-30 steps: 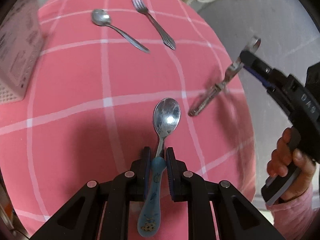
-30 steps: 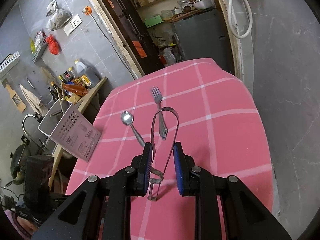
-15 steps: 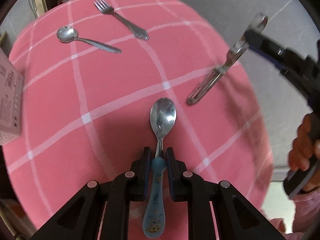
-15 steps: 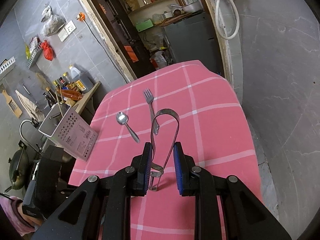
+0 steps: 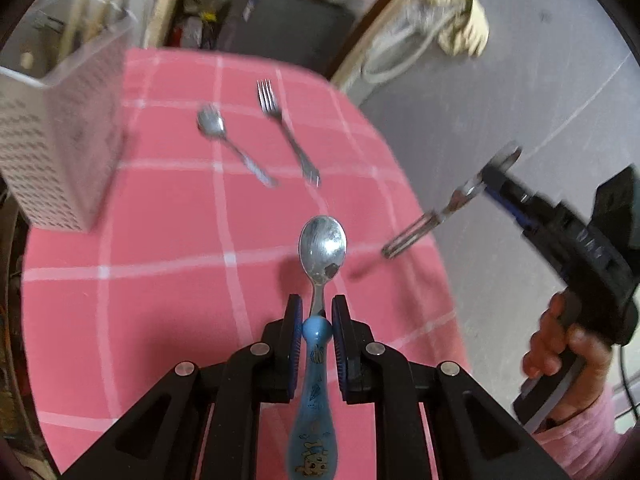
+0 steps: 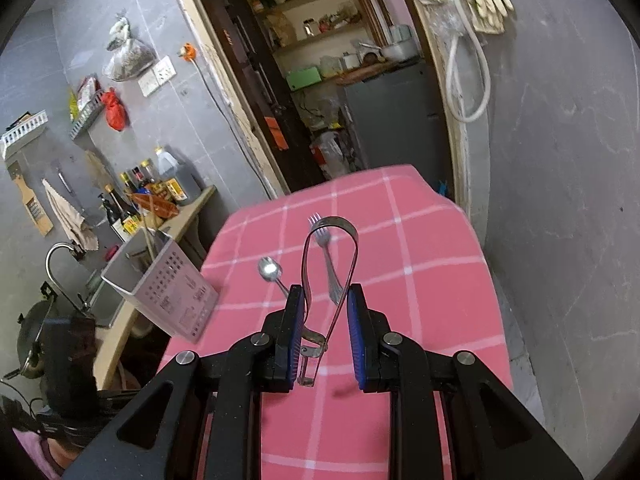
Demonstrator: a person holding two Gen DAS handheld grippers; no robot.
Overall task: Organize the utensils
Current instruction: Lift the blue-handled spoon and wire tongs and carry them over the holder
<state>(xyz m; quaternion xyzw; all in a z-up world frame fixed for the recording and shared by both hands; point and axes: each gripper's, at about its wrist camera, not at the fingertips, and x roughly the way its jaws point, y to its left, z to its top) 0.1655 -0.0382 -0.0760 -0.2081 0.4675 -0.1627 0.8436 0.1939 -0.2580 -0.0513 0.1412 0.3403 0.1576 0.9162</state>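
Left wrist view, catalogued by size. Table (image 5: 160, 280): pink checked cloth. Perforated white holder (image 5: 60, 152): upright at the table's left edge, your likely drop point. Your right gripper (image 6: 322, 332): jaws pinching metal tongs (image 6: 332, 264), lifted clear of the cloth, loop end forward. Your left gripper (image 5: 316, 340): clamped on the blue-handled spoon (image 5: 322, 248), bowl forward, raised above the near half. Fork (image 5: 286, 132) and small spoon (image 5: 224, 140): loose near the far edge. Carry each piece over the holder's open top, tip it upright, then release; avoid knocking the holder.
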